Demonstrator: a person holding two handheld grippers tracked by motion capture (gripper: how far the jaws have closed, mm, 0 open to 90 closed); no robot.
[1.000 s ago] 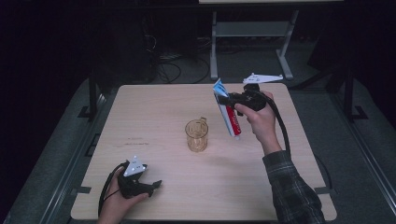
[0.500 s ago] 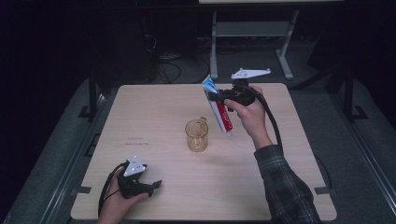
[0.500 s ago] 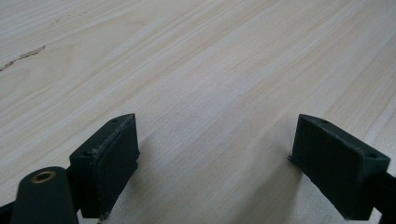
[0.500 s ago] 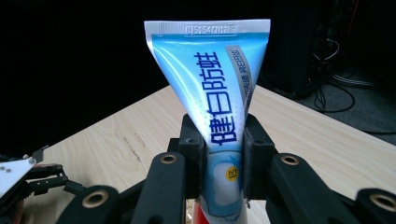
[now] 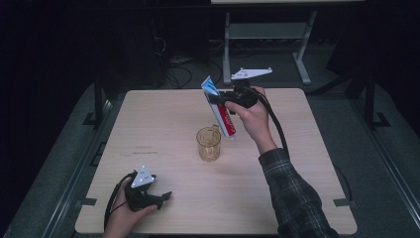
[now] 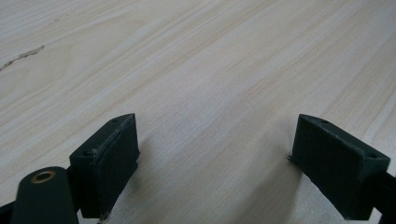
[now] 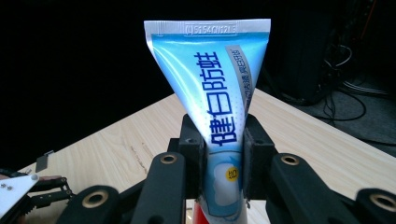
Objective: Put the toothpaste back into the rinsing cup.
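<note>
One toothpaste tube [image 5: 221, 110] — clamped in right gripper [image 5: 229, 99]; one cup [image 5: 208, 144] below.

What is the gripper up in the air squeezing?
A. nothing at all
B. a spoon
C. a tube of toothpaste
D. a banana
C: in the right gripper view the right gripper has its black jaws pinched on a blue and white toothpaste tube, and the high view shows the tube held in the air by the glass mug.
</note>
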